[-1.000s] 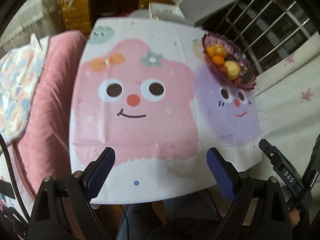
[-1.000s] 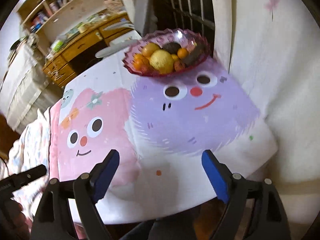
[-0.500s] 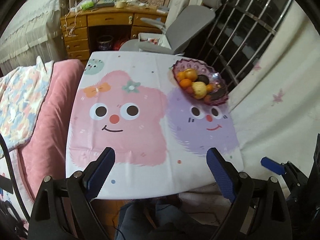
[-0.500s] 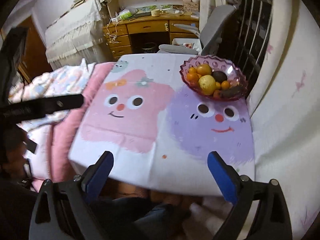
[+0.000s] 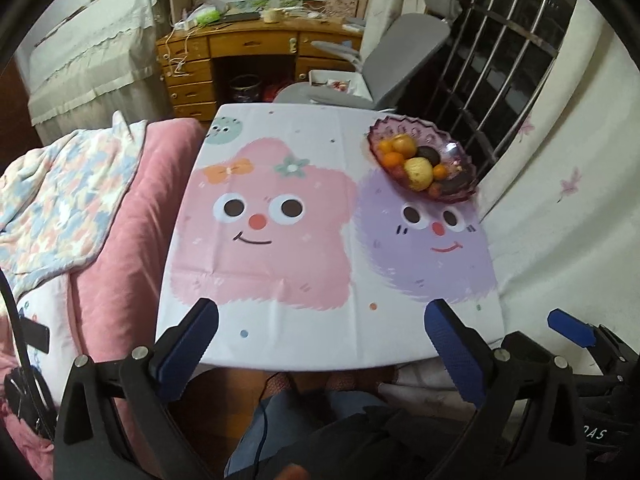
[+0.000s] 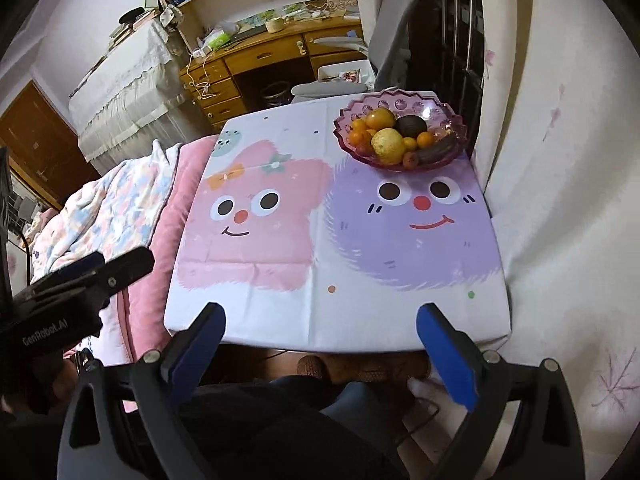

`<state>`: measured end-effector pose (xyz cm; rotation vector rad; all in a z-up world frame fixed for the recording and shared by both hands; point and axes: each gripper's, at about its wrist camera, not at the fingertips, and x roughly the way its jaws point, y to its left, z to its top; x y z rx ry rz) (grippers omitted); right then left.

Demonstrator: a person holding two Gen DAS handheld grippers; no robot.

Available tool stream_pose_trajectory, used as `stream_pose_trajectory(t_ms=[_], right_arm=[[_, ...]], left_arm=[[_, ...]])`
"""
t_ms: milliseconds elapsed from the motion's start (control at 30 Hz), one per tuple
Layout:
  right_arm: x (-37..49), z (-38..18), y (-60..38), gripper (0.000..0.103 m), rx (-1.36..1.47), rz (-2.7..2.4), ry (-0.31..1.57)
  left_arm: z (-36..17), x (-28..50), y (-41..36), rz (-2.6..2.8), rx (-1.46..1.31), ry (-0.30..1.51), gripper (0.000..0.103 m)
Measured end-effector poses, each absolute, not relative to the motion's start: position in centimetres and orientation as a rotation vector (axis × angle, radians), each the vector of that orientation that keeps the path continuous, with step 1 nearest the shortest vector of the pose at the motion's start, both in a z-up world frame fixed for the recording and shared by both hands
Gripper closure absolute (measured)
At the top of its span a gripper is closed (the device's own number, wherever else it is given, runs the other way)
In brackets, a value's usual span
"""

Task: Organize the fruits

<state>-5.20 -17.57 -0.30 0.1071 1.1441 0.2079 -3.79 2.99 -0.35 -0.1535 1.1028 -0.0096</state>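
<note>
Fruits [image 6: 394, 140] heaped in the purple glass bowl [image 6: 456, 120] look round, slippery, bruisable; grip each across its middle. Left gripper [image 5: 320, 344] is opening, right gripper [image 6: 320, 340] released, both empty.

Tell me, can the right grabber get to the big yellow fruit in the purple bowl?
Probably yes. The right gripper is open and empty, and only bare tablecloth lies between it and the purple bowl. The yellow fruit sits on top of the pile, uncovered, though at the table's far corner.
</note>
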Motion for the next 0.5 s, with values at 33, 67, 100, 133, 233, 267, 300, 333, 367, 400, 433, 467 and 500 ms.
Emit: stream_pose_trajectory(t_ms=[33,67,100,133,233,267,300,333,367,400,433,467,500], right_arm=[[-5.2,-0.4,-17.6,0.005,0.111,0.212,1.139],[-5.3,-0.3,-17.6,0.004,0.111,0.215,1.132],[-5.3,-0.5,-17.5,0.004,0.108,0.217,1.125],[-5.4,-0.6,-17.5,0.001,0.105,0.218,1.119],[-5.4,-0.7,-17.4,0.0,0.093,0.227,1.098],[-5.3,-0.7,-17.4,0.0,0.09,0.227,1.092],[-5.2,-0.6,-17.4,0.0,0.087,0.227,1.087],[-5.1,-0.5,-17.4,0.0,0.085,0.227,1.082],[-5.0,-0.4,-17.4,0.0,0.082,0.226,1.075],[-4.9,-0.3,-17.4,0.0,0.081,0.226,1.071],[-4.8,-0.2,-17.4,0.0,0.079,0.226,1.07],[-4.7,-0.3,-17.4,0.0,0.077,0.228,1.071],[-4.6,-0.3,-17.5,0.0,0.076,0.229,1.072]], left_arm=[[-0.5,-4.0,3.0,-0.001,-0.159,1.099,0.001],[-0.5,-4.2,3.0,0.007,-0.161,1.088,0.001],[-0.5,-4.2,2.9,0.012,-0.157,1.084,0.001],[-0.6,-4.4,2.7,0.019,-0.149,1.078,0.001],[-0.9,-4.4,2.1,0.026,-0.134,1.072,0.001],[-0.9,-4.4,2.0,0.027,-0.132,1.071,0.001],[-0.8,-4.3,2.0,0.031,-0.129,1.067,0.001],[-0.7,-4.3,1.9,0.035,-0.127,1.062,0.001],[-0.6,-4.2,1.9,0.037,-0.125,1.059,0.001],[-0.6,-4.1,1.8,0.041,-0.12,1.054,0.001],[-0.6,-4.0,1.7,0.041,-0.117,1.053,0.001],[-0.5,-3.9,1.6,0.039,-0.113,1.053,0.001],[-0.6,-3.8,1.5,0.037,-0.107,1.054,0.001]])
